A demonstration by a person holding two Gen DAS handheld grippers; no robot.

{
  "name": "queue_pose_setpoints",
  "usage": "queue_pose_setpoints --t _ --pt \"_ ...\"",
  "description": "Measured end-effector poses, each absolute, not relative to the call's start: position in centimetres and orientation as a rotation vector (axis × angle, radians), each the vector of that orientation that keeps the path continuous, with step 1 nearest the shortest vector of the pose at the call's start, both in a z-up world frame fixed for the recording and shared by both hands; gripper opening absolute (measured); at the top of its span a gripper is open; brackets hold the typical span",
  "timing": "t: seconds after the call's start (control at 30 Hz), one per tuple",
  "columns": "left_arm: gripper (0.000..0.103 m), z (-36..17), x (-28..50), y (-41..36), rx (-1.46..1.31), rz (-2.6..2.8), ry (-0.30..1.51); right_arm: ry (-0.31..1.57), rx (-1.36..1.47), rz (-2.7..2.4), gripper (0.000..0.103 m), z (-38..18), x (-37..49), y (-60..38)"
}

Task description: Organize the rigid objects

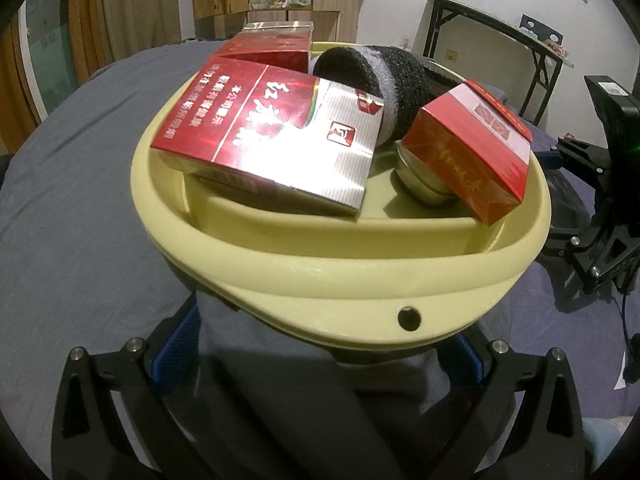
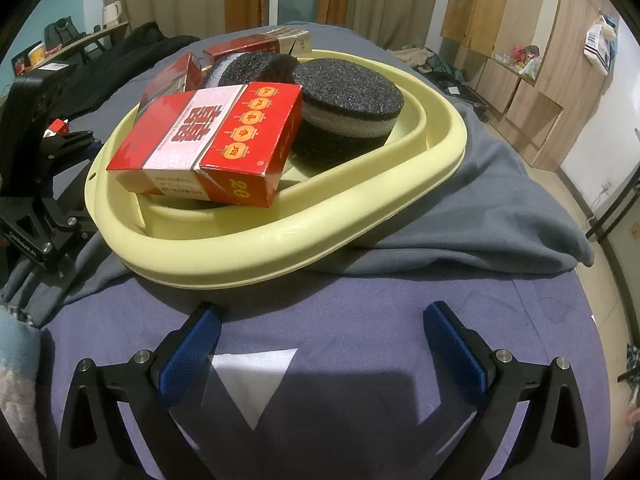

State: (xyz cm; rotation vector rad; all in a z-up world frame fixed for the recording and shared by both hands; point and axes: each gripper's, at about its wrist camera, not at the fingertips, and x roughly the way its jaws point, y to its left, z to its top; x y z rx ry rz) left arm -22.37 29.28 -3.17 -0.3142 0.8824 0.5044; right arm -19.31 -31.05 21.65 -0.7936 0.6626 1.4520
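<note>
Left wrist view: the left gripper (image 1: pixel 320 344) is seen spread wide, its blue-padded fingers (image 1: pixel 182 344) standing either side of a hump of grey cloth (image 1: pixel 280 360). Nothing is pinched. The near rim of the pale yellow basin (image 1: pixel 340 276) lies directly ahead of the fingertips and partly over them, so the pad tips are hidden; contact with the rim cannot be judged.

Ahead and left of this gripper, inside the basin, a large red-and-silver carton (image 1: pixel 272 136) is propped on the inner ledge. A second red carton (image 1: pixel 268 46) lies beyond it, partly covered. Ahead at centre, a black foam disc with a white band (image 1: pixel 372 76) is tilted against the far wall. Ahead and right, a small red box (image 1: pixel 468 152) leans on a metal tin (image 1: pixel 424 176), of which only the lower edge is visible. The right gripper (image 1: pixel 600 208) is seen at the far right edge, cut off.

Right wrist view: the right gripper (image 2: pixel 322 344) is spread, empty, over purple sheet (image 2: pixel 360 320), just short of the basin (image 2: pixel 280 248), which is not touched. Ahead and left, the small red box (image 2: pixel 212 140) is topmost; ahead at centre, a foam disc (image 2: pixel 348 108). The items behind are largely hidden. The left gripper (image 2: pixel 36 184) is seen at the left edge, its fingers out of sight.
</note>
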Motion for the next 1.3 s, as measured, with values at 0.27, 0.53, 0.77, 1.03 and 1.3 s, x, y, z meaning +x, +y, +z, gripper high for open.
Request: queue_pose_setpoints --t 0.27,0.53,0.77,1.03,1.3 --pt "0.103 -3.1 -22.6 29.1 -0.309 0.507 0.883 0.666 -0.790 1.453 0.103 21.6 -19.4 -31.0" --pt "0.103 -2.9 -22.6 29.0 -0.302 0.510 0.888 0.668 -0.791 1.456 0.103 21.6 -18.7 -31.0" --pt "0.103 -2.9 -22.6 29.0 -0.302 0.510 0.888 0.664 -0.794 1.456 0.103 21.6 -18.6 -31.0" --pt "0.103 -2.9 -22.6 29.0 -0.302 0.510 0.888 0.663 -0.795 1.455 0.103 21.6 -18.6 -31.0" --pt "0.103 -2.9 -22.5 29.0 -0.302 0.511 0.888 0.664 -0.795 1.455 0.103 21.6 -18.6 -31.0"
